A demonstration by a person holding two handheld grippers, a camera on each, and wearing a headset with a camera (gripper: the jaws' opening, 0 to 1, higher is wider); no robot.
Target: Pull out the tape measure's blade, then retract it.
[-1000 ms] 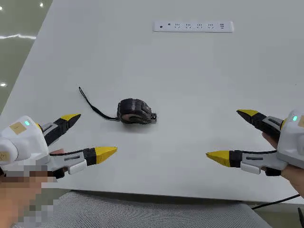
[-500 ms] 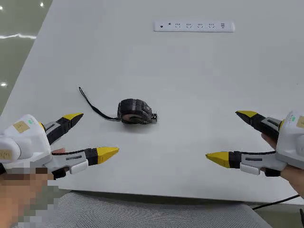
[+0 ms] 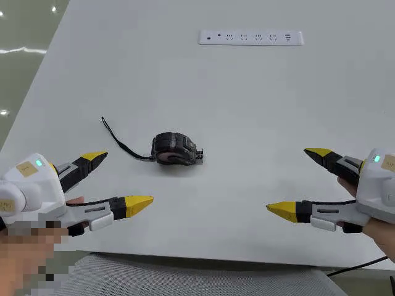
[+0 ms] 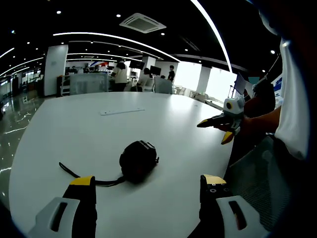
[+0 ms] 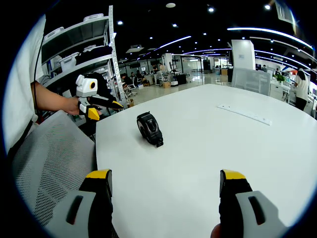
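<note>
Lying: tape measure point(image 3: 173, 148) mouth rightward, strap point(image 3: 117, 135) leftward | left tool point(image 3: 122, 179) spread | right tool point(image 3: 293, 180) spread

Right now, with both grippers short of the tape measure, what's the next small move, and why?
Probably bring the left gripper forward to straddle the tape measure: it lies untouched, strap toward that side, blade tip facing the open right gripper.

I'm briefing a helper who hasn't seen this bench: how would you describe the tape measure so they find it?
On the white table, find the long white power strip at the far side. Nearer, left of centre, sits the tape measure: small, dark and rounded, trailing a thin black strap, unlike the flat pale strip.
</note>
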